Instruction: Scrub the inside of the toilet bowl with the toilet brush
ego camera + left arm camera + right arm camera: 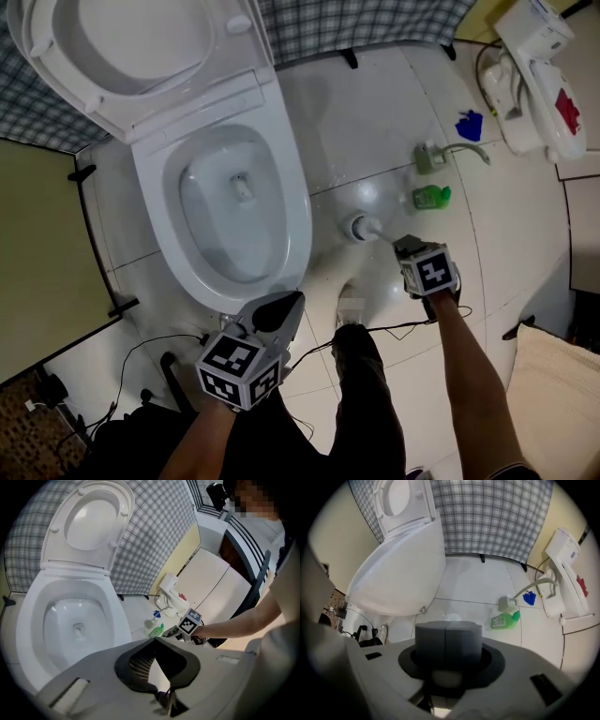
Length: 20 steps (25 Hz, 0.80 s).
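Our right gripper [406,247] pinches the toilet brush [367,230] by its handle top, just right of the toilet bowl [292,202]. Left gripper [289,304] is pressed together, empty. The brush looks light, stiff and probably wet, so we grip high.
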### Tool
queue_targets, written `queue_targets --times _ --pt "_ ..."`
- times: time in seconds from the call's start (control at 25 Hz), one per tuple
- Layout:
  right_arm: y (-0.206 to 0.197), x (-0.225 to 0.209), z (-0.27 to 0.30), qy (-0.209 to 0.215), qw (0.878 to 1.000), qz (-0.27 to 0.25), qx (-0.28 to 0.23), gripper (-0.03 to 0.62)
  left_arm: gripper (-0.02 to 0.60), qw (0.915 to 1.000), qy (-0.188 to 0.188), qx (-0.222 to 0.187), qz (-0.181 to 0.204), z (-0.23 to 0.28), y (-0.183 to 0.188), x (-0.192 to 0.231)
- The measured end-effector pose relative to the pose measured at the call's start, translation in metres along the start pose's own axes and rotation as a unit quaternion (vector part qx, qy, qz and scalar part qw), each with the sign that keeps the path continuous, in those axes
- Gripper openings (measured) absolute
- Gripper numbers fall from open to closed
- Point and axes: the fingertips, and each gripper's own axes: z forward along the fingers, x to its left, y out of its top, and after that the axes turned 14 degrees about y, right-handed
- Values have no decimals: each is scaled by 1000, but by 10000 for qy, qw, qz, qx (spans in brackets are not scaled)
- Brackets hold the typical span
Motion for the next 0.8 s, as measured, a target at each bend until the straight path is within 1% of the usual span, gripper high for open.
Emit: queue_targets --times 0.12,0.28,0.36,0.52,0.6,0.72,0.8 --pt "5 -2 23 -28 9999 20 110 166 8 10000 62 -36 -52 -5 -3 9" --pt "12 -7 40 -62 9999 125 80 167 8 9993 229 -60 -275 -10 -10 23" --pt "17 -9 45 -91 9999 132 65 167 8 9990 292 -45 -322 -11 -13 28" --pt "30 -15 55 -167 9998 57 42 169 8 9985 364 -70 -390 -9 -12 33" --pt "38 -16 57 -304 9995 -59 -51 170 8 9979 413 -104 -491 -8 -12 36" --pt "57 -9 55 -375 9987 -195 -281 175 8 9972 490 -141 -550 -8 -10 42" --pt "56 -5 54 -378 9988 -188 -258 176 8 9970 521 -176 -552 -8 -6 45"
